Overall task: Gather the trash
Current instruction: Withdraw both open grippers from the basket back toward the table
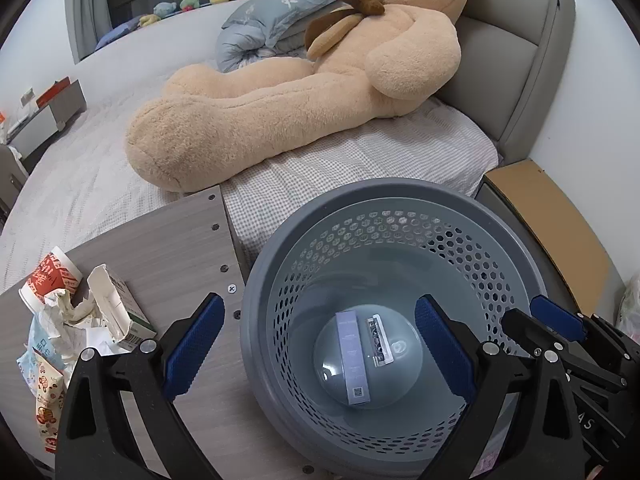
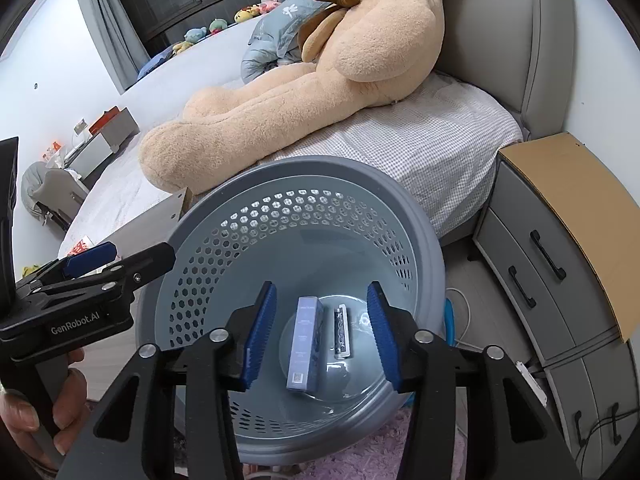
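Blue ribbed pads line both claws. At lower centre of its own view the right gripper (image 2: 322, 336) stands partly open over the grey perforated waste basket (image 2: 400, 200), gripping nothing. The left gripper (image 1: 316, 344) gapes wide, empty too. On the basket's smooth floor lie a long lavender carton (image 2: 305, 344) and a small white tray, possibly a blister pack (image 2: 342, 332). Crumpled paper trash (image 1: 68, 320) sits lower left on the wood-grain tabletop (image 1: 168, 240).

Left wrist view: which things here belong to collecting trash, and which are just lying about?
Job:
- grey bin
- purple box and small white tray inside it
- paper cup, crumpled paper, torn carton, snack wrapper on the table

Lying about:
- teddy bear
- blue pillow
- nightstand
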Demonstrator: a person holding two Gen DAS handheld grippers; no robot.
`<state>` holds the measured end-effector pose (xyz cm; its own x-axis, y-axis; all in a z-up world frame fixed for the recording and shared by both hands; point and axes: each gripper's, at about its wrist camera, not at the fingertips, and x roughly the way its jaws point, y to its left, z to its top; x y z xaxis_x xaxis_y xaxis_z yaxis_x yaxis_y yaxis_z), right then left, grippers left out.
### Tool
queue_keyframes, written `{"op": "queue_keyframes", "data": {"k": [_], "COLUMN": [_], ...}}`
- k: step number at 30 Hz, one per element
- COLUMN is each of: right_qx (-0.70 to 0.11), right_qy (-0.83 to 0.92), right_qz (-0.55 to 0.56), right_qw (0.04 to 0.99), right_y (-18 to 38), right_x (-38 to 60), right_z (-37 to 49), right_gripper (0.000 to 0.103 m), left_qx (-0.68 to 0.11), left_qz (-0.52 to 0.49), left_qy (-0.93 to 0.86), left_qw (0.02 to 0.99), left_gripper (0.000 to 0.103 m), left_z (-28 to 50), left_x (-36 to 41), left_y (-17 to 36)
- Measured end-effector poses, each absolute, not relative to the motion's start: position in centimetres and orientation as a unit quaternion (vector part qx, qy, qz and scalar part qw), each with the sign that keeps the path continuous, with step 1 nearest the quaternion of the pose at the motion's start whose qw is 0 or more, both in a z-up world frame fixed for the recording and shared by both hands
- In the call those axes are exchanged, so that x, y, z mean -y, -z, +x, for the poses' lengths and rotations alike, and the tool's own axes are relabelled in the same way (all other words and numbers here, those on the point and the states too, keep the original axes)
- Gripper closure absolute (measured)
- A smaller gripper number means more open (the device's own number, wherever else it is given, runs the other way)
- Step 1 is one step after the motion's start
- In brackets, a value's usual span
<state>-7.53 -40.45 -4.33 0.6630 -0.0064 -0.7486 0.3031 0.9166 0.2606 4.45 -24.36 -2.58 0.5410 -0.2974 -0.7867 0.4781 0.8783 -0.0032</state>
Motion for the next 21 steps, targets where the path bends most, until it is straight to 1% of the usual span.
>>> {"op": "queue_keyframes", "data": {"k": [5, 9, 21], "right_qx": [-0.401, -0.397, -0.382], "right_qy": [0.087, 0.091, 0.089], "right_qz": [0.184, 0.179, 0.157], "right_qw": [0.893, 0.895, 0.907], "right_y": [4.3, 4.0, 2.6], "right_x": [40.4, 40.1, 37.9], "right_z": [-7.6, -7.8, -8.6], "right_gripper": [0.056, 0.049, 0.037], "left_qx": [-0.421, -0.418, -0.401], "left_qz": [0.106, 0.105, 0.091], "left_qy": [0.218, 0.213, 0.191], "left_qw": [0.874, 0.877, 0.891], "left_gripper": [0.009, 0.008, 0.007], "left_z": [4.3, 4.1, 2.7], "left_x": [24.0, 23.4, 20.1], "left_y": [2.3, 2.1, 0.7]}}
